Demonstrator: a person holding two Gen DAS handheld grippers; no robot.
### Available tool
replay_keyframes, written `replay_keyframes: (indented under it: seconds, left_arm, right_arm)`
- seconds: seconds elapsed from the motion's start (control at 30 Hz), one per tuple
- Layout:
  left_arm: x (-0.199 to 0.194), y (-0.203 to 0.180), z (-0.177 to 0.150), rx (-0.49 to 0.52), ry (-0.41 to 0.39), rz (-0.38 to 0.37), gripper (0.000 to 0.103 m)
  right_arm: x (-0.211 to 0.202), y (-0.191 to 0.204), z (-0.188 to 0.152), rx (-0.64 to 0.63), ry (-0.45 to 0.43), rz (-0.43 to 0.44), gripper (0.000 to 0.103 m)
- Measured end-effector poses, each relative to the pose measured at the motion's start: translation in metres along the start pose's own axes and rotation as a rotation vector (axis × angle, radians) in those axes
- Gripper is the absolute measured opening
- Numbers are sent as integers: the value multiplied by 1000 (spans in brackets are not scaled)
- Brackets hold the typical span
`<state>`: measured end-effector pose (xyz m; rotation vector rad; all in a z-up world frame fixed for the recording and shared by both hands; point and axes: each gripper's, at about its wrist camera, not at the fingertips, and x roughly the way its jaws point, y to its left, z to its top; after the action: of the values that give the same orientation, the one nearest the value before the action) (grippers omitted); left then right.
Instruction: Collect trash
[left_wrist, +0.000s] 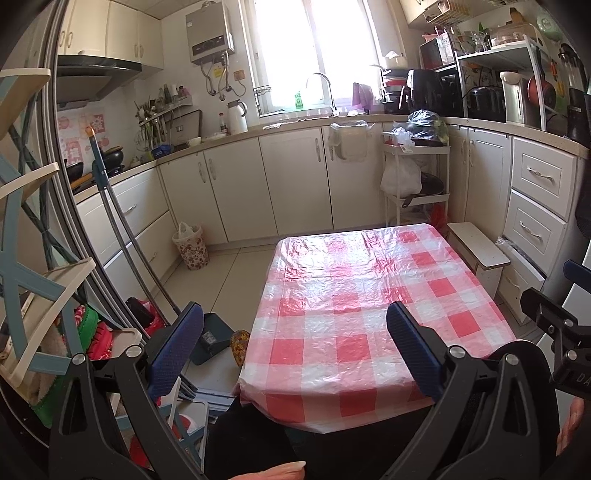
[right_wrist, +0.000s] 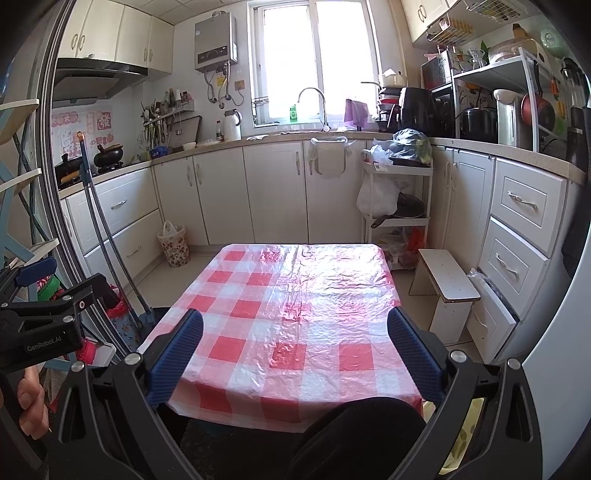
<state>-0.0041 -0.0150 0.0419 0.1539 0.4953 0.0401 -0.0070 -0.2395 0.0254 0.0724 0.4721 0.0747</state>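
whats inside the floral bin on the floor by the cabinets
The floral bin holds a white plastic bag with its handles poking above the rim. Anything beneath the bag is hidden by the bin wall.

A home kitchen: sink faucet (right_wrist: 313, 107), cabinets (right_wrist: 273, 192), stove pots (right_wrist: 108, 155)

Readable only: "GenRoboLAI", white, on the black body of the left gripper (right_wrist: 44, 291), near left in the right wrist view.

Hovering over near edge of checkered counter (right_wrist: 295, 295), right gripper (right_wrist: 295, 350), jaws spread wide, gripping nothing. Showing left gripper (right_wrist: 48, 317) at left edge. Standing on floor by cabinets, floral wastebasket (right_wrist: 173, 245).
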Motion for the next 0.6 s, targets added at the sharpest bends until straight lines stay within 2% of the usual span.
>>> replay_keyframes:
  seconds: [0.6]
  left_arm:
    - [-2, -1, 0, -2, -3, 1, 96]
  right_arm:
    - [-1, -1, 0, 3, -2, -1, 96]
